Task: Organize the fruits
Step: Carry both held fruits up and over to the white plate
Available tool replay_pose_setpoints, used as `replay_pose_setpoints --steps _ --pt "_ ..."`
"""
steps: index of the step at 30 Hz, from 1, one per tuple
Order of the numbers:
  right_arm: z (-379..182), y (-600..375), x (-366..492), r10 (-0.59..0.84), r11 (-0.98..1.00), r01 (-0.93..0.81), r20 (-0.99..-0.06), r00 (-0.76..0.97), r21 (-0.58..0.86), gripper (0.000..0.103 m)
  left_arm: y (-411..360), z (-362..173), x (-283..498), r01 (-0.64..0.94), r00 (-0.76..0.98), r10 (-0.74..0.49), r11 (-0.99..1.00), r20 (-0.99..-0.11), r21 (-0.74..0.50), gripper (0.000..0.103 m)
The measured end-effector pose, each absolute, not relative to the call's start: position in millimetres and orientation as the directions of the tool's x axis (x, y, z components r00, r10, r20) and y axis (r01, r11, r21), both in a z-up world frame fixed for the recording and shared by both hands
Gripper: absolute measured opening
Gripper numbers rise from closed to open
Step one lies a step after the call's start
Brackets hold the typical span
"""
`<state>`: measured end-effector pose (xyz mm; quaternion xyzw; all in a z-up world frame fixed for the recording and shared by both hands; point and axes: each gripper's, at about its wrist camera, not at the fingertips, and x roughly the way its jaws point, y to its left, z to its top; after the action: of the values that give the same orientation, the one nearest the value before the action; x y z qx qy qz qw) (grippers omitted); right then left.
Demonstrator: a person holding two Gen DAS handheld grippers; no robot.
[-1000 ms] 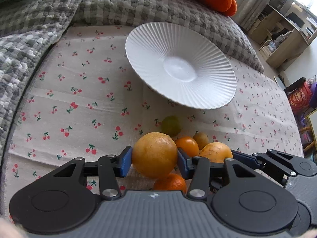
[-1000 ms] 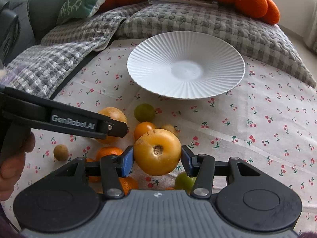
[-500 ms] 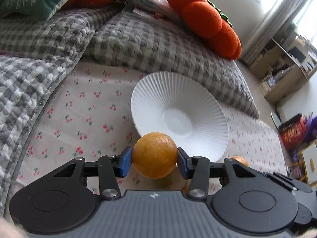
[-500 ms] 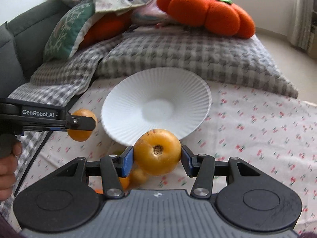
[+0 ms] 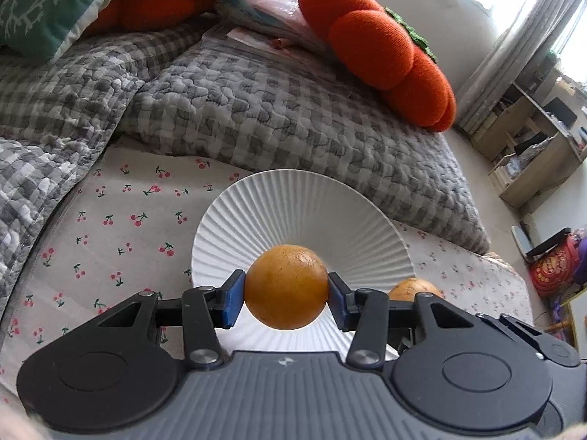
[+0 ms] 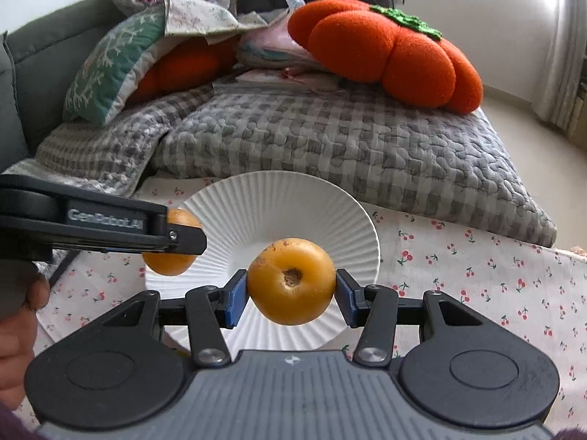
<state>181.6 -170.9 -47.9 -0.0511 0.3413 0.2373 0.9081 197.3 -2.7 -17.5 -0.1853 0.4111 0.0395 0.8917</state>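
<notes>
The left gripper (image 5: 286, 299) has its blue-padded jaws clamped on a round, smooth orange-yellow fruit (image 5: 286, 287), and the right gripper (image 6: 291, 295) is clamped likewise on a rounder yellow-orange fruit with a brown stem pit (image 6: 291, 280). Both fruits hang in the air just ahead of and above the near part of the white ribbed ceramic plate (image 5: 293, 201), which appears to hold nothing yet. The step in hand looks like carrying fruit to the plate; next, each gripper would need to go lower over the plate's centre and part its jaws gently, so neither fruit rolls off. Beyond the plate lie the cherry-print cloth (image 5: 121, 234) and a grey checked quilt (image 5: 256, 110).
</notes>
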Motion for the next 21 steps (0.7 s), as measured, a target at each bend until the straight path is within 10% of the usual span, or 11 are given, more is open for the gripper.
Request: replay_pose_setpoints --steps 21 --pt "-72.8 -153.6 202.1 0.365 0.882 -0.470 -0.687 0.629 0.037 0.046 -3.7 -46.3 219.2 -0.242 0.607 -0.047 0.940 -0.794 -0.241 0.042"
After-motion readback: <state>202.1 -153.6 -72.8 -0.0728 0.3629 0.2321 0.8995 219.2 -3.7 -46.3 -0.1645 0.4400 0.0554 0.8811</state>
